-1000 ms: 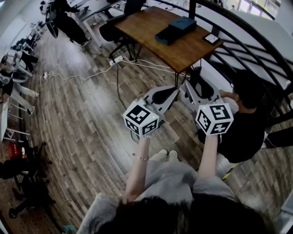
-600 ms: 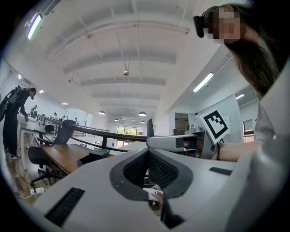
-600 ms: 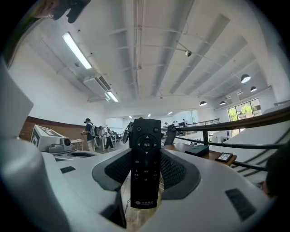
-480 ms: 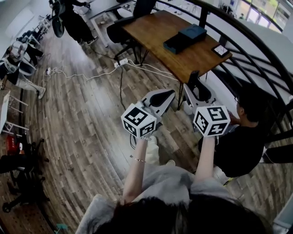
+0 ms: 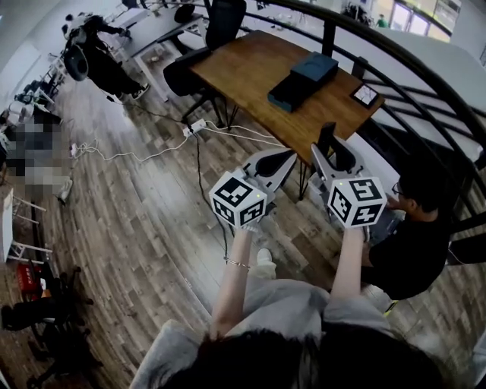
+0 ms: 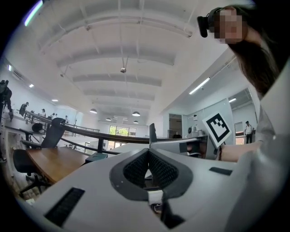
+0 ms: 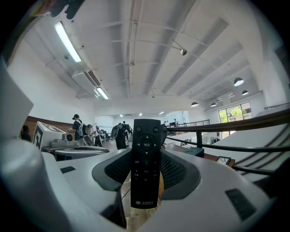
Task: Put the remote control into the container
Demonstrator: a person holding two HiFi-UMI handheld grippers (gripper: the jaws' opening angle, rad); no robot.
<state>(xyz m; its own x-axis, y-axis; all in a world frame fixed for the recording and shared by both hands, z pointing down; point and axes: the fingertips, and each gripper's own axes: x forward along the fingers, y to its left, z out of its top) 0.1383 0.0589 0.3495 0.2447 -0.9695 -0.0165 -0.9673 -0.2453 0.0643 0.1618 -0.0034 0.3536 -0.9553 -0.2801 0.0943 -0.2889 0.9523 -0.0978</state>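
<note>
A black remote control (image 7: 146, 163) stands upright between the pads of my right gripper (image 7: 146, 156), which is shut on it. In the head view its top pokes out of the right gripper (image 5: 332, 150) as a dark bar (image 5: 326, 134). My left gripper (image 6: 148, 154) is shut with nothing between its jaws; in the head view the left gripper (image 5: 288, 157) is held beside the right one. Both are raised over the floor and point toward the near edge of the wooden table (image 5: 250, 68). A dark blue container (image 5: 304, 78) lies on that table, beyond both grippers, and the container (image 7: 197, 152) also shows low in the right gripper view.
A small square device (image 5: 365, 94) lies at the table's right end. A curved black railing (image 5: 425, 68) runs behind the table. A seated person in black (image 5: 414, 228) is close on the right. Office chairs (image 5: 220, 23) stand behind the table, and cables (image 5: 152, 125) trail across the wooden floor.
The table and container have come closer and lower in the head view. Both grippers have moved up toward the table's edge. The right gripper still holds the remote.
</note>
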